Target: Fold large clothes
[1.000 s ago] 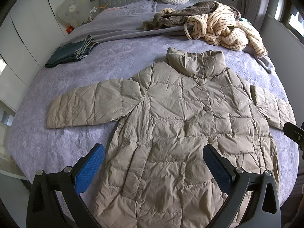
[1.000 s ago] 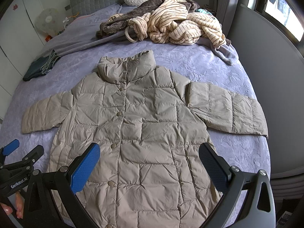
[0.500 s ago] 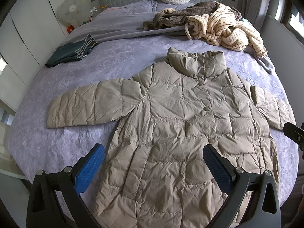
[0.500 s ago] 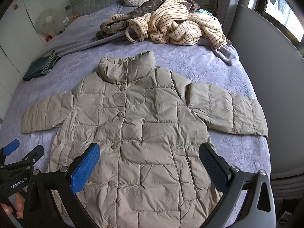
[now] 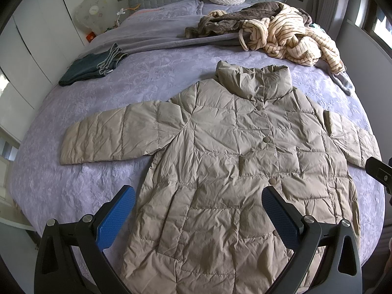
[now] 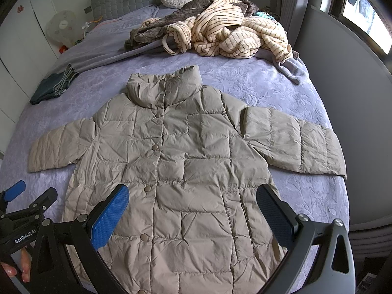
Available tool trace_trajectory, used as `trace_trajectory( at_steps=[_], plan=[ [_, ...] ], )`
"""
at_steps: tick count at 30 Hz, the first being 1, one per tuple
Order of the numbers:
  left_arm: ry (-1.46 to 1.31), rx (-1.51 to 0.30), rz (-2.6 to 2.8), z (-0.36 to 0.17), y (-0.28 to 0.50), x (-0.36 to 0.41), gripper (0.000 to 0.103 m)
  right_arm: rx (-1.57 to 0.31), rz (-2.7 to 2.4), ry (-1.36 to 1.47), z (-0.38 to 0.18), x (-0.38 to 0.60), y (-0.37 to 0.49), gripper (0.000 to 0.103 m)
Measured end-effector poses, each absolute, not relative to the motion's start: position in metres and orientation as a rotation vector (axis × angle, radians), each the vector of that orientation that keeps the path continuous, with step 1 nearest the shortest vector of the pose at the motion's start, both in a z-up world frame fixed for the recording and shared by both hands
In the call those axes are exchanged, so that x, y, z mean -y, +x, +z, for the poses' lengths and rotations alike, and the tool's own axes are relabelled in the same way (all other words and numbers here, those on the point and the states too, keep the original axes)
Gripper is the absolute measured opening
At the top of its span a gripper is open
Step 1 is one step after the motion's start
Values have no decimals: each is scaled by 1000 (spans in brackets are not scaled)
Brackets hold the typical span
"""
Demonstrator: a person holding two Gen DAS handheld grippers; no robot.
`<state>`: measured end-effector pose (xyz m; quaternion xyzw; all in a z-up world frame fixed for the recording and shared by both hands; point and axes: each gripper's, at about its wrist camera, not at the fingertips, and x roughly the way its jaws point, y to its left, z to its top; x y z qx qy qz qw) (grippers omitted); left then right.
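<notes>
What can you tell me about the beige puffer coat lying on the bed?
The puffer coat is beige-khaki, quilted in crinkled, shiny-looking panels. It lies face up and flat on the lilac bedspread, snapped shut down the front, high collar toward the headboard, both sleeves spread sideways. Neither pair of tongs touches it.

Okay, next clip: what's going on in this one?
A person holds a gripper in each hand over a bed, about to fold a beige puffer coat. The coat lies flat, front up and buttoned, both sleeves spread out to the sides. The left gripper and right gripper hover above its lower half with jaws wide open, gripping nothing. No fold has been made yet. A pile of striped and brown clothes and folded jeans lie farther up the bed.
</notes>
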<state>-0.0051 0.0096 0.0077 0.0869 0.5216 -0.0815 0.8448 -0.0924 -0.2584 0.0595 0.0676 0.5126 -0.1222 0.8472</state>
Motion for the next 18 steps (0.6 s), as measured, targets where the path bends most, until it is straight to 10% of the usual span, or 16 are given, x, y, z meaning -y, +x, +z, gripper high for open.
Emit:
trace_trajectory(
  at_steps=[18],
  plan=[
    [180, -1103, -167, 5, -6, -12, 103, -1078, -256, 143, 59, 257, -91, 103]
  ],
)
